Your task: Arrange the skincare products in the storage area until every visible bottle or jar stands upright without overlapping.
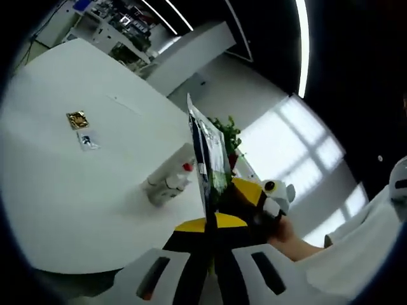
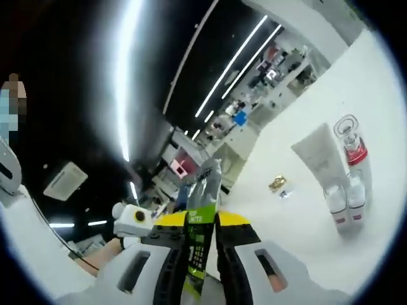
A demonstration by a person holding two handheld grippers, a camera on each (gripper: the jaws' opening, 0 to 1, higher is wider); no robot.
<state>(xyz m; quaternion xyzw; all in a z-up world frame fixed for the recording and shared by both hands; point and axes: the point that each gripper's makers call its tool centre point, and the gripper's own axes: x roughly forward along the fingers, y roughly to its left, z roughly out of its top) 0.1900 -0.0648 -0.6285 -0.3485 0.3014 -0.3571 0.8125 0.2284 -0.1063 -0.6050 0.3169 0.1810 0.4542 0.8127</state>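
Left gripper [image 1: 210,232], lower centre of the left gripper view: jaws clenched on a flat printed sachet [image 1: 208,159], held edge-on above the white table [image 1: 57,190].

Right gripper [image 2: 202,244], lower centre of the right gripper view: clamped on a green-and-black sachet [image 2: 202,235].

Both sachets look thin, light and floppy; best pinched near one edge.

Bottles [image 2: 346,190] stand clustered at right.

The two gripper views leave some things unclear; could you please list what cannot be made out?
- Sachet, left gripper view: seen edge-on, print unreadable.
- Sachet, right gripper view: lower end hidden between the jaws.
- Bottles, left gripper view: too small to count or read.
- Small packets, right gripper view: too small to identify.
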